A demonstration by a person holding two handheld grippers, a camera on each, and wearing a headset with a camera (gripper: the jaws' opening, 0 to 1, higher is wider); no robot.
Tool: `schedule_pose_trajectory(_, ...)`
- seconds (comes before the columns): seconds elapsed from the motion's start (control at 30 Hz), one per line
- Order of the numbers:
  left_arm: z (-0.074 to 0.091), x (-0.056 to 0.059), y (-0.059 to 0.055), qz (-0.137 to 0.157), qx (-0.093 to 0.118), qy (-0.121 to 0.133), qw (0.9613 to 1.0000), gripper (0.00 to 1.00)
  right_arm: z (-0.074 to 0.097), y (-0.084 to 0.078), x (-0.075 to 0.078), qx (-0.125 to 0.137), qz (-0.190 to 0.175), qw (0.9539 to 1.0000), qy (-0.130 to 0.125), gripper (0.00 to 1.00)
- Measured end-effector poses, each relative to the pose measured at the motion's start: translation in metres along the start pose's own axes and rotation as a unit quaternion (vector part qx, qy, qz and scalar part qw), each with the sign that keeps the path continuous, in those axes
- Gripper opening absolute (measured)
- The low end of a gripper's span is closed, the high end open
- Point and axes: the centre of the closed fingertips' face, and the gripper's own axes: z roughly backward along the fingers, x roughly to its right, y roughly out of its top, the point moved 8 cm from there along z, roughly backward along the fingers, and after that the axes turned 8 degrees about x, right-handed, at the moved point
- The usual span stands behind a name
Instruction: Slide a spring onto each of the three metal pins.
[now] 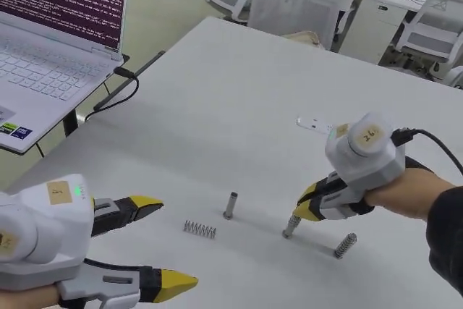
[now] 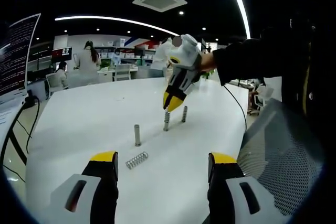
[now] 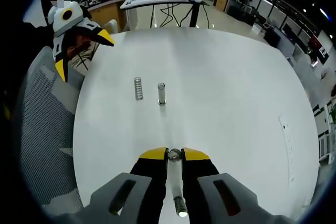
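While pinching spring [image 3: 174, 155], right fingers [image 3: 155, 155] (angled down)

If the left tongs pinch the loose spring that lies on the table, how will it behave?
The loose spring lies on its side, so it will probably roll if nudged sideways. It is a thin open wire coil, so likely light and squashy. The table looks smooth, so it may skid away.

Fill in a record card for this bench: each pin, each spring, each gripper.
bare pin: upright, no spring
loose spring: lying on the table beside it
middle spring: on its pin, top between the right jaws
end spring: on its pin
left gripper: open, empty
right gripper: shut on middle spring
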Motion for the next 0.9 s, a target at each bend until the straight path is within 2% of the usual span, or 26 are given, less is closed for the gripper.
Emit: schedule_pose_trajectory(0.9,-0.001,-0.001,-0.001,0.0,-0.003,-0.003,1.0,0.64,-0.019,-0.018,-0.002,-0.003,-0.007,0.9999,-0.007,0.07)
